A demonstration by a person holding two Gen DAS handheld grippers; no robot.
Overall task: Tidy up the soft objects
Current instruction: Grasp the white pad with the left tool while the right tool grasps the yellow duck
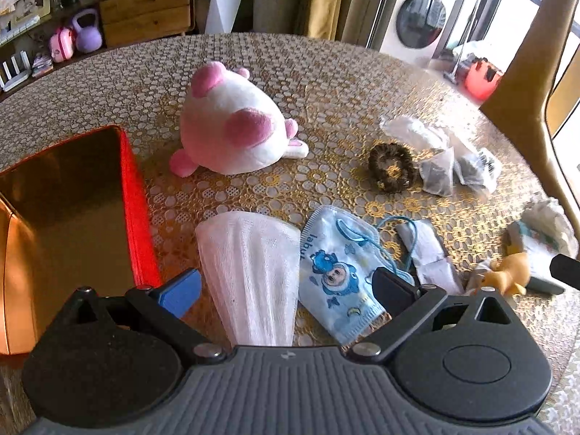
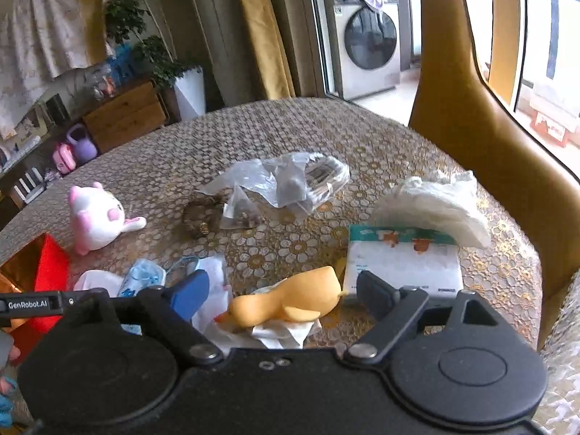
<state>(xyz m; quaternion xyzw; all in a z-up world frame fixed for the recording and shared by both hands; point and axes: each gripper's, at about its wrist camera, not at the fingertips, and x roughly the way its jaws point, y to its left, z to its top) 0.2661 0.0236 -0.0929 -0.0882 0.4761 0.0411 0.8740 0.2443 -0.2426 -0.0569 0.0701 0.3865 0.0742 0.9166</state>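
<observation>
My left gripper (image 1: 286,290) is open above a white gauze mask (image 1: 250,272) and a blue cartoon child's mask (image 1: 337,268), touching neither that I can see. A pink-and-white plush toy (image 1: 232,123) lies beyond them; it also shows in the right wrist view (image 2: 96,217). A brown scrunchie (image 1: 391,166) lies to the right. My right gripper (image 2: 282,290) is open, with a soft yellow duck (image 2: 286,304) lying on white tissue between its fingers. A tissue pack (image 2: 402,261) sits just beyond the right finger.
A red box with a gold inside (image 1: 69,217) stands open at the left. Clear plastic bags with tea sachets (image 2: 286,181) lie mid-table. A crumpled white cloth (image 2: 431,206) lies near the tan chair (image 2: 471,116). The round table (image 1: 326,72) has a patterned gold cover.
</observation>
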